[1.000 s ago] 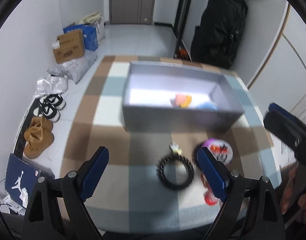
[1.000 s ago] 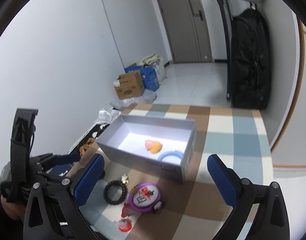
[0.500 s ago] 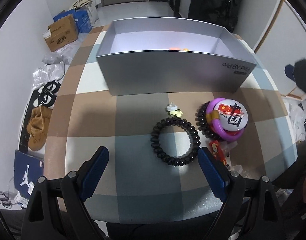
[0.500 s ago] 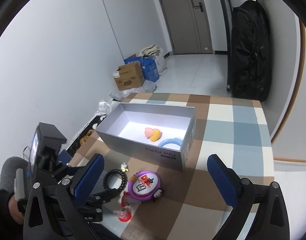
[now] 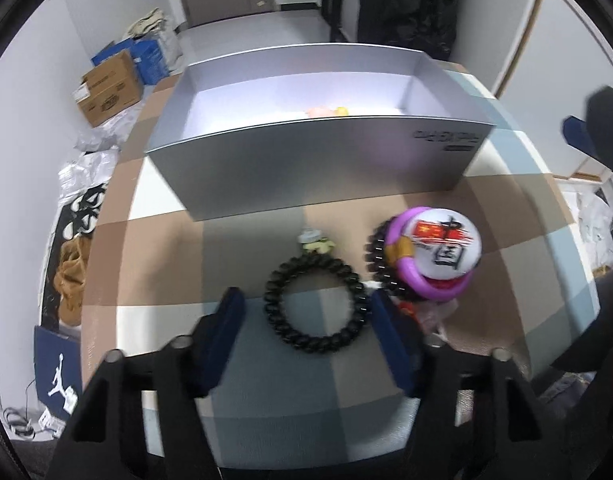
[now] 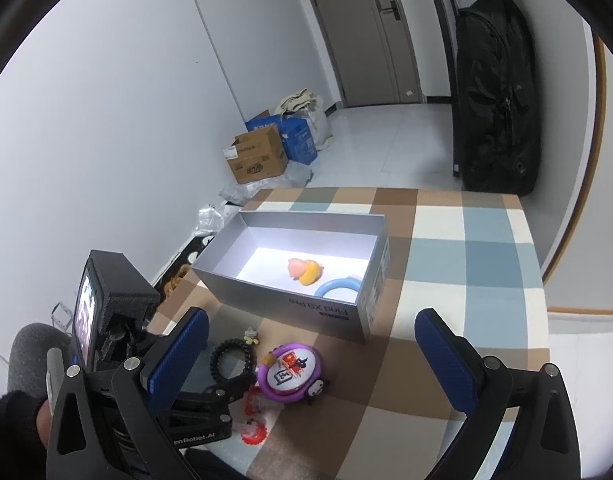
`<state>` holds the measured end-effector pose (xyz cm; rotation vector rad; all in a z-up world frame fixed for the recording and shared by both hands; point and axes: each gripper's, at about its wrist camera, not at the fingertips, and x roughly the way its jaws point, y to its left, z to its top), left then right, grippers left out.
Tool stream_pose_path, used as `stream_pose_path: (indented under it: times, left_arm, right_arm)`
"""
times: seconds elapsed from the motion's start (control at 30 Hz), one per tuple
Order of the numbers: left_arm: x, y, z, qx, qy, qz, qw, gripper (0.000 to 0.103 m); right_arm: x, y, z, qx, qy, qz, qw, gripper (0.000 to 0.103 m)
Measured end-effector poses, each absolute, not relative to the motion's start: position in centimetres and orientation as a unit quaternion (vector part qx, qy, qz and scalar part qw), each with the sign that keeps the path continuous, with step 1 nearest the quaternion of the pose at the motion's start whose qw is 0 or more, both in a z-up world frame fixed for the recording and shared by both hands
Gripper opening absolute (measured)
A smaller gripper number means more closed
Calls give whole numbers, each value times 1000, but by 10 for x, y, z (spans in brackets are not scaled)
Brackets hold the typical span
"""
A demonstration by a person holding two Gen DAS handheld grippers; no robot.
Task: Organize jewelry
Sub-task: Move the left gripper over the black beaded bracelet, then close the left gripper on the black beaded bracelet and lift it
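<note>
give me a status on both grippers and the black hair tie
Left hand-held gripper open, straddling the black spiral hair tie on the checked tablecloth. Right hand-held gripper open, empty. Purple round badge close beside the right finger.

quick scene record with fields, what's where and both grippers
left gripper: open, fingers either side of the black coil hair tie, not closed on it
right gripper: open, empty, held above the table
box: grey, open; holds a pink-yellow piece and a blue ring
table: checked cloth
in front of box: hair tie, purple ring with badge, small red pieces
</note>
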<state>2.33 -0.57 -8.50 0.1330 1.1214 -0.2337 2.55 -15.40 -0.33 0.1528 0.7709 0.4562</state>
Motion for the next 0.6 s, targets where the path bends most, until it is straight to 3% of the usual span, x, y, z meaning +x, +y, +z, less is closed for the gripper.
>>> stream_pose_path:
  times: [0.2,0.6]
  left_arm:
    - [24,-3,-83,47,537,-126,833,42]
    - [45,47,-78,-148,577,-170,785,41]
  right_arm:
    - [29,-155,-4,89,383,229,890,103]
    - [33,-150,-6,94,392,234,885,103]
